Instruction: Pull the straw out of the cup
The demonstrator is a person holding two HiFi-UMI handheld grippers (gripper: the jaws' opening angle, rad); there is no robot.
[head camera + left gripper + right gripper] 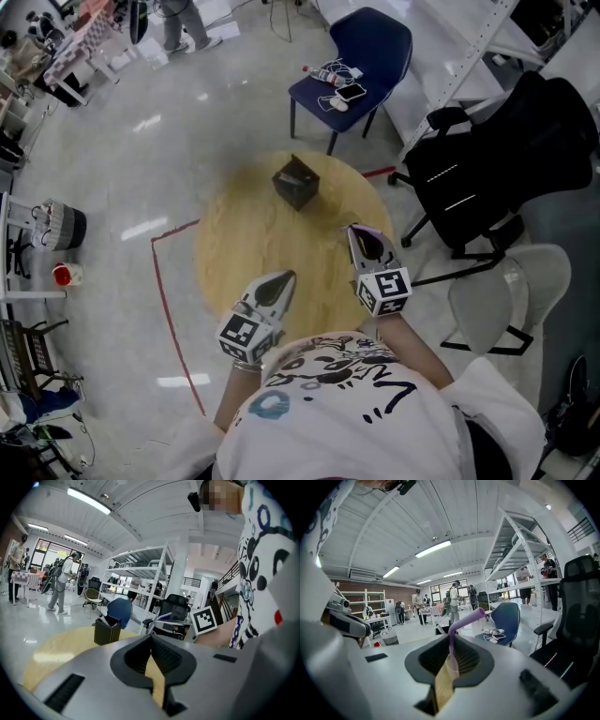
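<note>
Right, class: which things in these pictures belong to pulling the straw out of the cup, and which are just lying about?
Job in hand: purple straw, clamped in the right gripper; black square cup on the round table; left gripper, shut and empty.
Lying about: blue chair with a phone on it; black office chair; clear chair.

readable text: none | left marker cube (246,335): black-and-white square code, no letters | right marker cube (385,290): same kind of code | shirt (347,398): black scribbled print, one mark resembles a 7, no legible word
</note>
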